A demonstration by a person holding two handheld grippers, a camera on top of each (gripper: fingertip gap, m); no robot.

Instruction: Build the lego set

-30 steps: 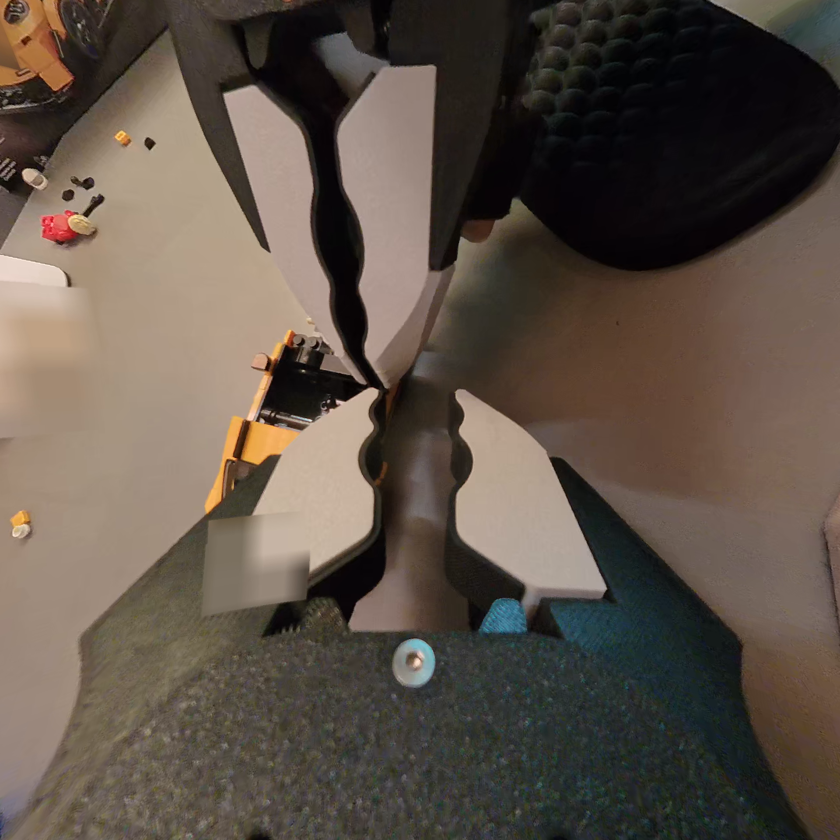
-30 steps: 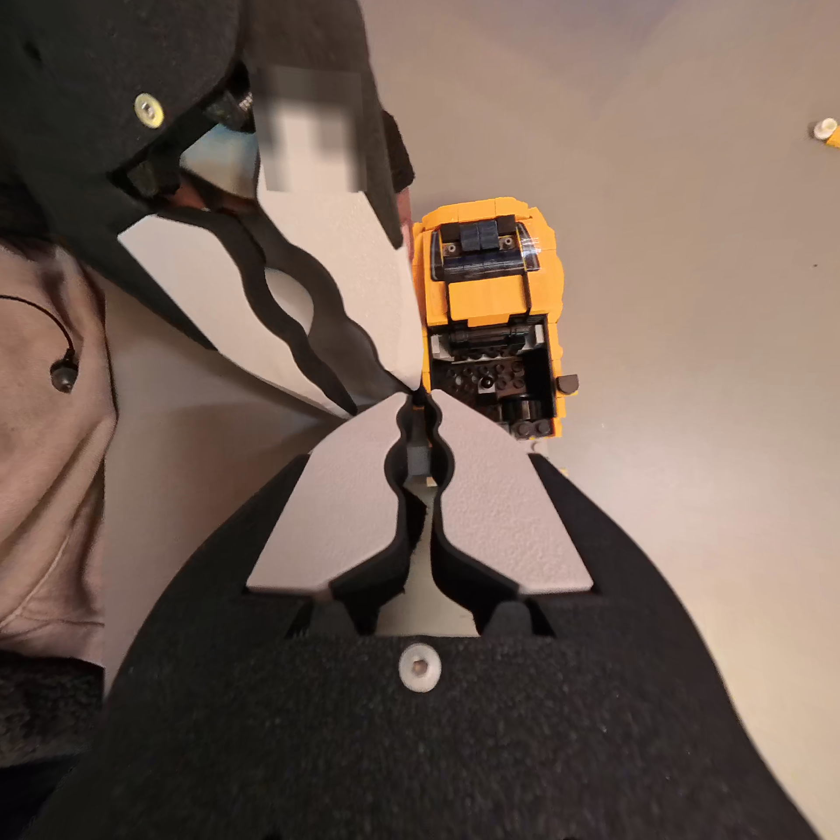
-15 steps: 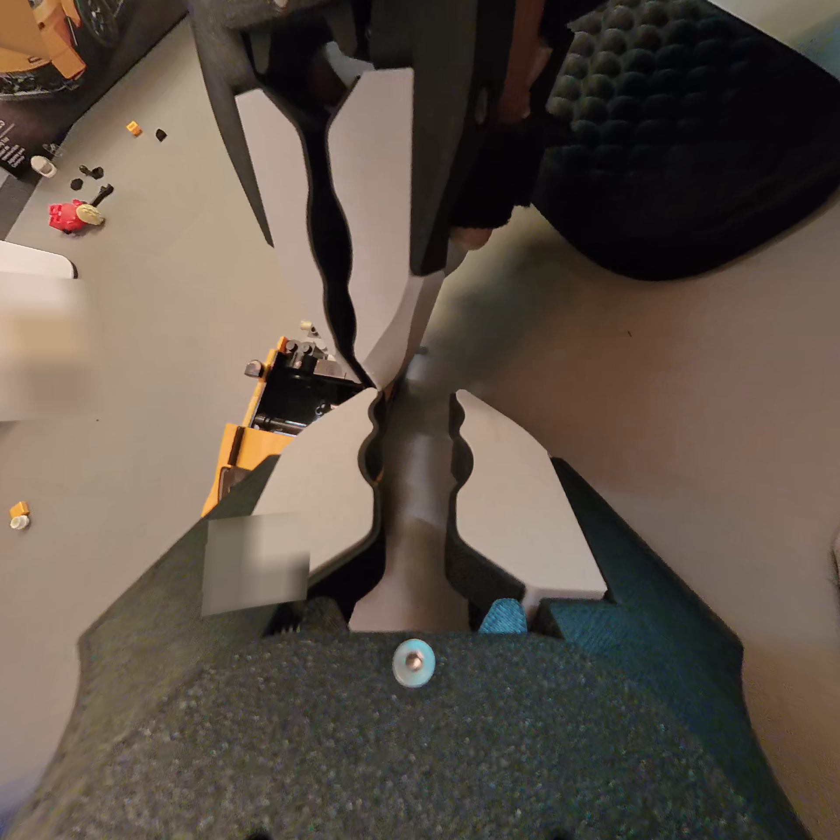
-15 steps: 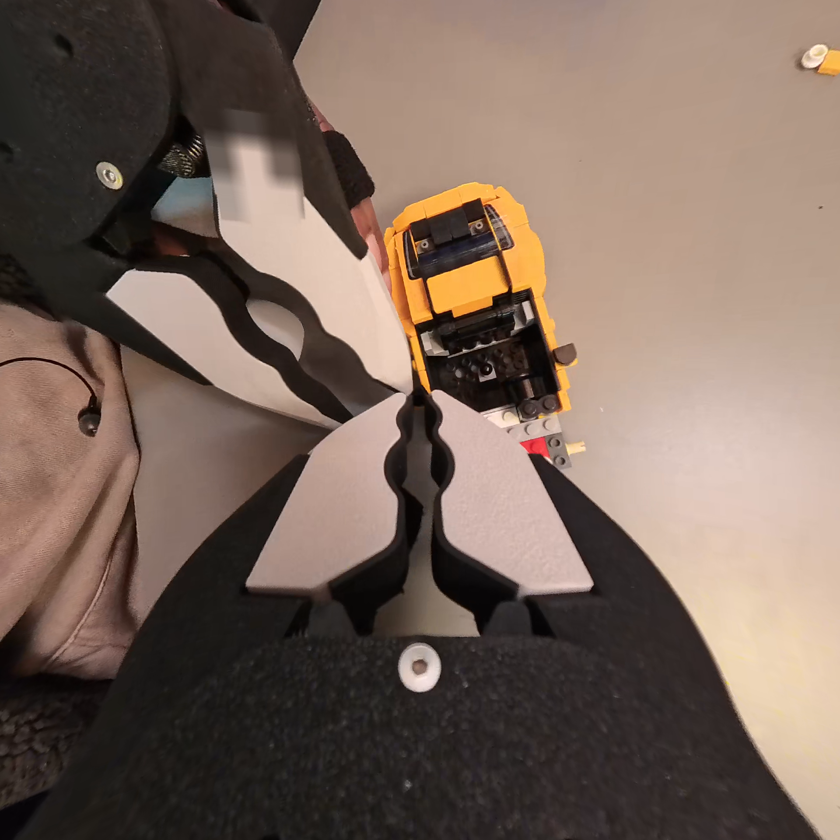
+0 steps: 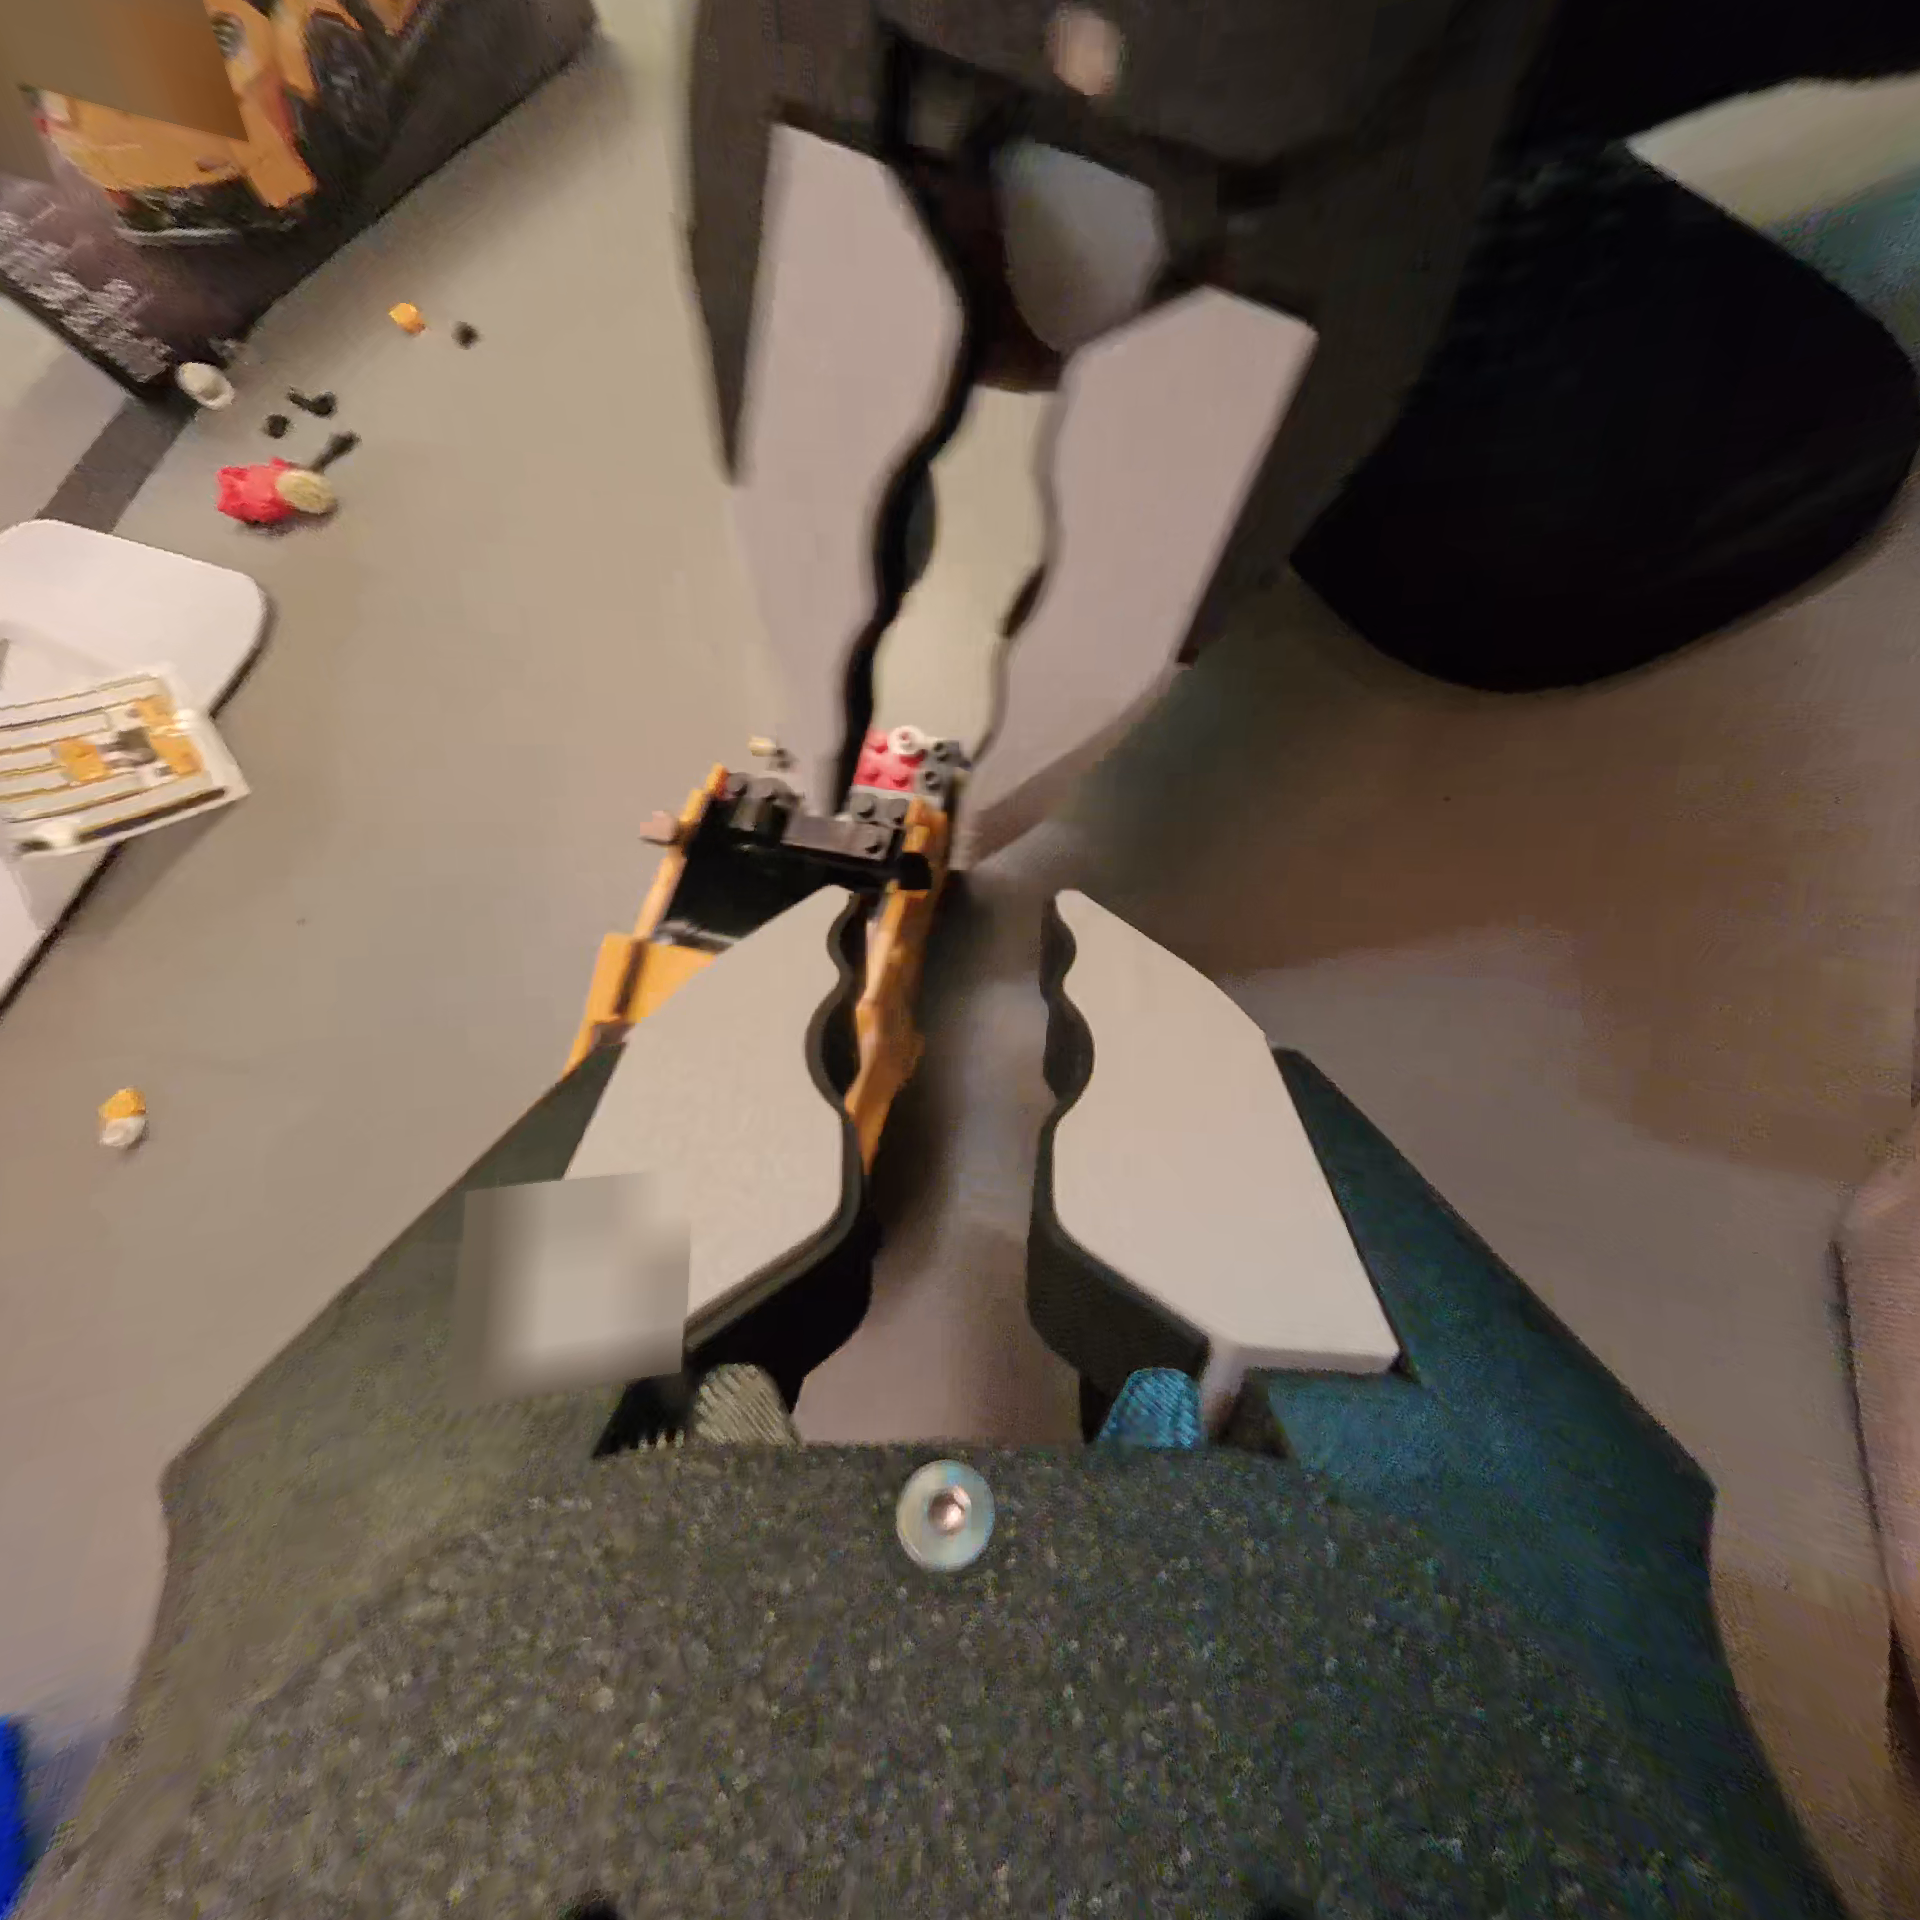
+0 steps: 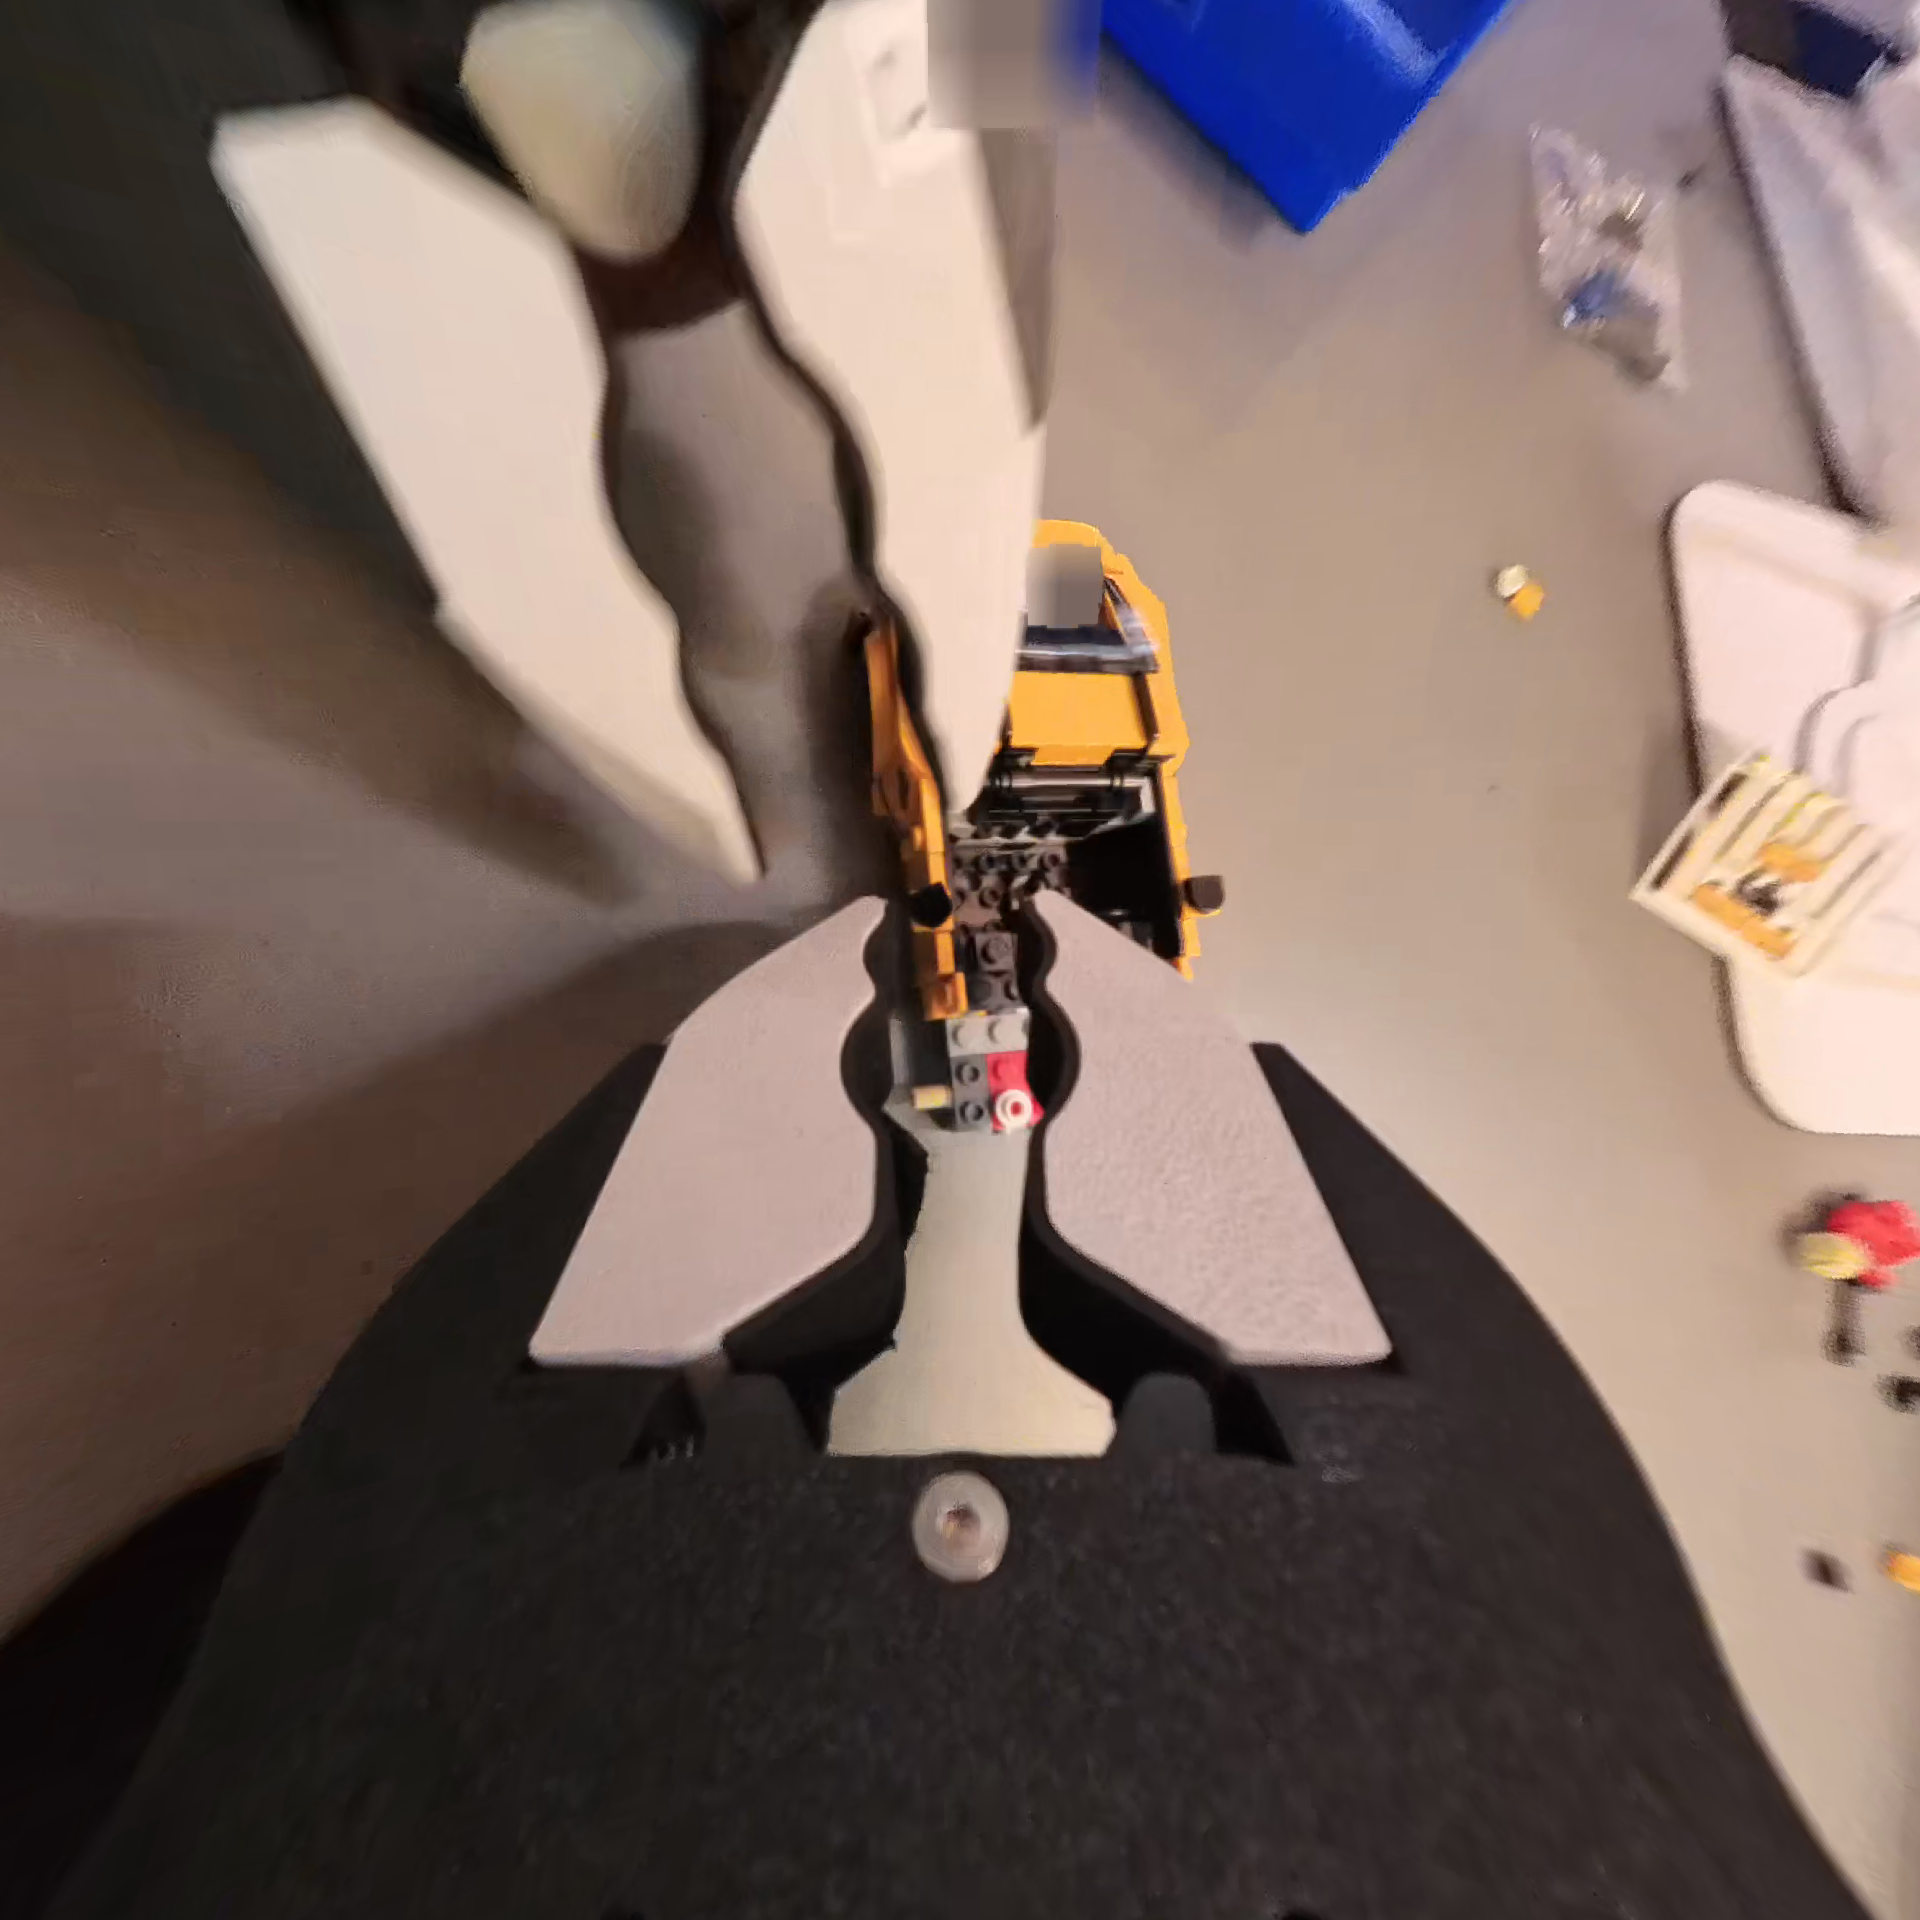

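Toy car: an orange brick-built car (image 6: 1091, 727) with a black studded interior and a grey-and-red plate section at its near end, standing on the grey bench (image 5: 468, 831) between the two claws.
Left claw: the left claw (image 5: 940, 914) stands open; the car's orange side wall runs up between its fingers, close along the inner edge of the left finger (image 5: 727, 1091), while the right finger stands clear of it with bare bench in between. Nothing is clamped.
Right claw: the right claw (image 6: 961, 914) is open too, straddling the car's grey-and-red end; a dark gap shows on each side between its pads and the bricks, so it grips nothing.
Hard to make out: both views are motion-blurred, the far claw in each most of all. Whether the left finger actually touches the orange wall cannot be told. The left claw's finger covers much of the car's front in the right wrist view.
Around: loose small pieces on the bench, among them a red piece (image 5: 260, 490), black bits and an orange stud (image 5: 123, 1114); a white tray (image 6: 1787, 748) with a sticker sheet (image 5: 104, 758); a printed box (image 5: 208, 156); a blue bin (image 6: 1299, 94); a black cushion (image 5: 1610, 416); a clear bag (image 6: 1605, 249).
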